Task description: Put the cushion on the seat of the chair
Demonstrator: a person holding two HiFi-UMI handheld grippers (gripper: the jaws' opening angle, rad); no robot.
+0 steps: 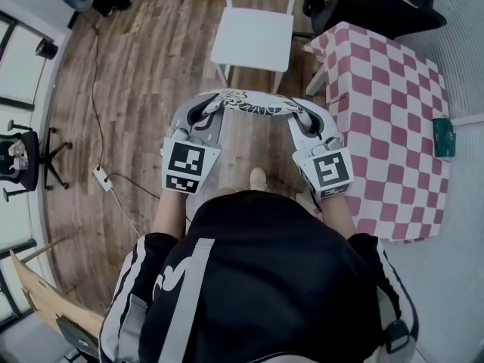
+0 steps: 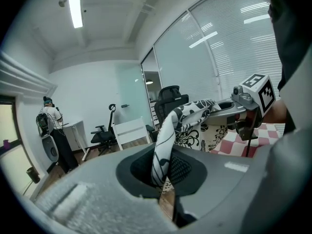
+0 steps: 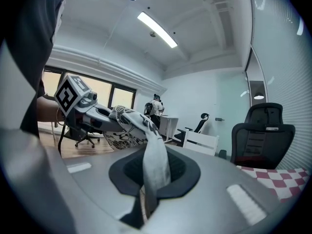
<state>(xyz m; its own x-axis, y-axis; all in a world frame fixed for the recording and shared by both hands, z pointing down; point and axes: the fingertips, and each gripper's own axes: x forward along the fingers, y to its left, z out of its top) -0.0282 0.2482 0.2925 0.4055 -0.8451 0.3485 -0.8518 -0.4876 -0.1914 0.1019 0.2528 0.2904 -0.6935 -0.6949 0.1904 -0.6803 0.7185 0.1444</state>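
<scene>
1. I have the cushion point(image 1: 253, 103) pinched at both ends. The left gripper point(image 1: 214, 108) and right gripper point(image 1: 296, 114) are each closed almost fully on its fabric edge.
2. It hangs in the air between them, short of the chair point(image 1: 252, 36). The seat is bare, so carrying over and laying down remain.
3. The cushion is soft white cloth with a black floral print, creasing where it is pinched. The chair is white, with a flat, hard-looking square seat.

— Where's the cushion point(image 1: 253, 103) from the white chair point(image 1: 252, 36)?
— Near its front edge, not on it, left gripper point(image 1: 206, 109) and right gripper point(image 1: 302, 116) each clamping an end. A checked table point(image 1: 386, 112) stands beside the chair.
</scene>
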